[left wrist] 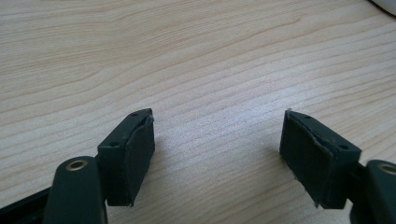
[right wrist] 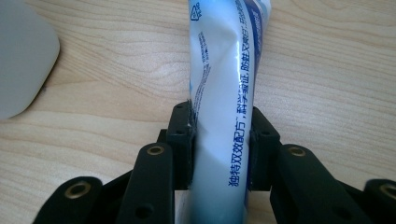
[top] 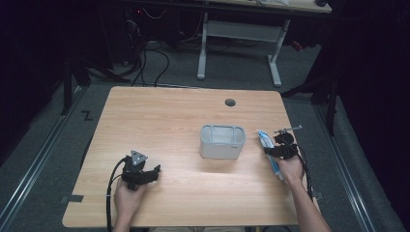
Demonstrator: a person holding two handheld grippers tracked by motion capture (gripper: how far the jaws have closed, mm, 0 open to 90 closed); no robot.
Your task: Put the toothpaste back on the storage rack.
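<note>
Right gripper [right wrist: 222,140]: my jaws are pressed against both sides of the toothpaste tube [right wrist: 224,93]; the tube's wall creases a little where the pads bite.
Toothpaste tube: white with blue print (Chinese characters run along it), lying flat on the table [top: 169,116] near the right edge, its length pointing away from me. In the high view [top: 270,151] it sits just to the right of the grey basket [top: 222,141], apart from it.
Right hand [top: 291,169]: low on the table at the near end of the tube, cable trailing back along my forearm.
Left gripper [left wrist: 217,140]: jaws stand wide apart with nothing between them, just bare wood grain under the pads.
Left hand [top: 126,193]: resting at the near left of the table, gripper [top: 140,171] lying low and pointing toward the middle, well apart from basket and tube.
Grey basket: upright near the table's centre, open top; a rounded corner of it shows at the left of the right gripper view [right wrist: 23,60].
Table: light wood, a round cable hole [top: 230,102] at its far side.
</note>
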